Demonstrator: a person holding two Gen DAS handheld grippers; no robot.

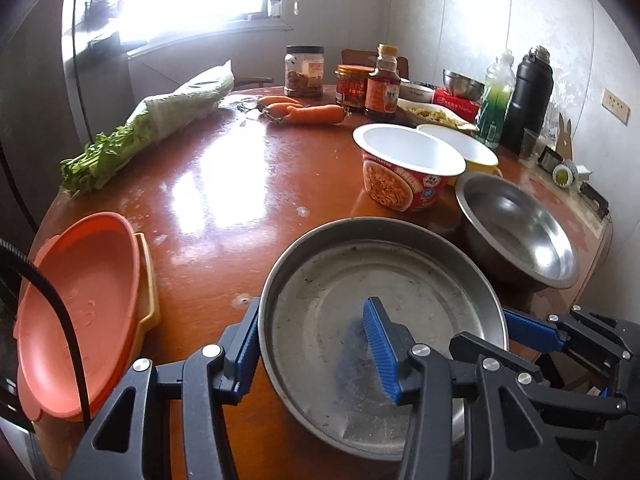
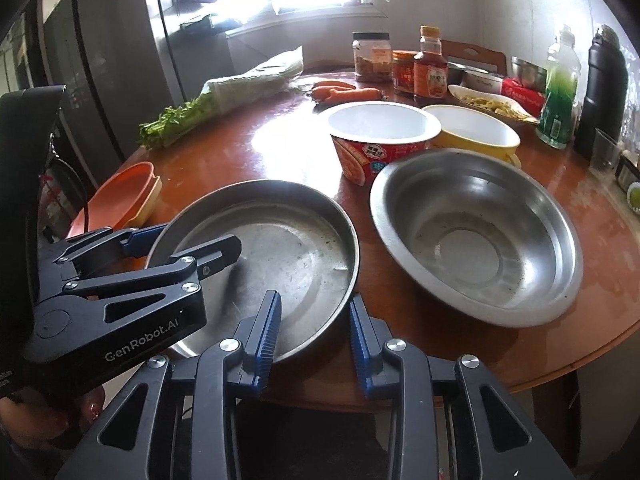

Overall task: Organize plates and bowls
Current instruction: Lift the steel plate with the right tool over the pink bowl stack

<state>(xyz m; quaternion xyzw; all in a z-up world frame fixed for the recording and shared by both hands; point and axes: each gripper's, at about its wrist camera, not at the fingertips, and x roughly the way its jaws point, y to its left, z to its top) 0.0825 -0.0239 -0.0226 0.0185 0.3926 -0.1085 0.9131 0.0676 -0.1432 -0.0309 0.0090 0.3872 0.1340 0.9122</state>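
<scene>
Straddling steel pan [image 1: 380, 320] rim, both claws parted: left claw [image 1: 316, 344], right claw [image 2: 314, 332]; glare washes left view.

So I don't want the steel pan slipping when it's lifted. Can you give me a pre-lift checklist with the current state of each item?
1. Left gripper straddles the pan rim, one finger inside, one outside: ok.
2. Right gripper straddles the opposite rim: ok.
3. Jaws closed on the rim: not ok, both stand open.
4. Pan empty: ok, only stains show.
5. Steel bowl apart from the pan: ok, a gap of table shows.
6. Pan flat on the table: cannot tell.
</scene>
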